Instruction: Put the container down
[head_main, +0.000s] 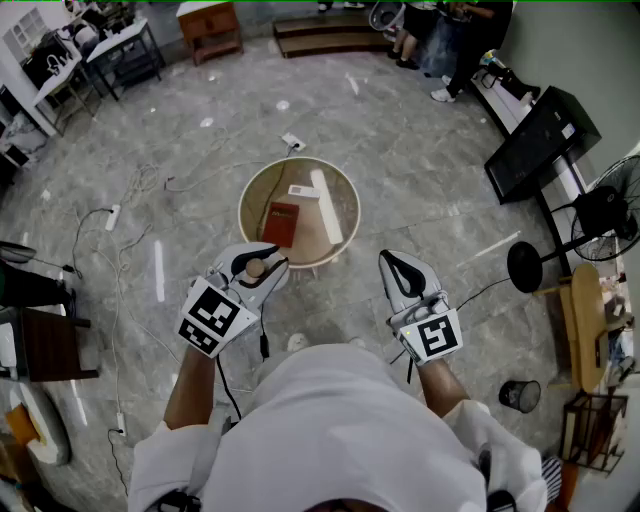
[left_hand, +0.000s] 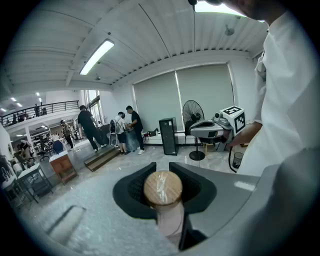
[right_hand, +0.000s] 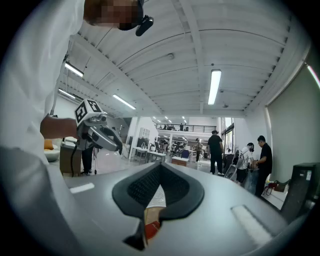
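A small pale container with a round wooden lid (left_hand: 163, 188) sits upright between the black pads of my left gripper (left_hand: 161, 171), which is shut on its body below the lid. In the head view this gripper (head_main: 258, 266) hangs at the near rim of the round wooden table (head_main: 252, 192), and the lid (head_main: 254, 268) shows between the jaws. My right gripper (head_main: 397, 268) is held to the right of the table, above the floor. In its own view the right gripper (right_hand: 159, 166) has its pads together with nothing between them.
On the table lie a red book (head_main: 282, 223), a long white box (head_main: 326, 205) and a small white card (head_main: 303, 191). Cables and power strips (head_main: 113, 217) trail over the grey floor. A fan stand (head_main: 524, 266), a black cabinet (head_main: 540, 140) and a bin (head_main: 519, 396) are at the right.
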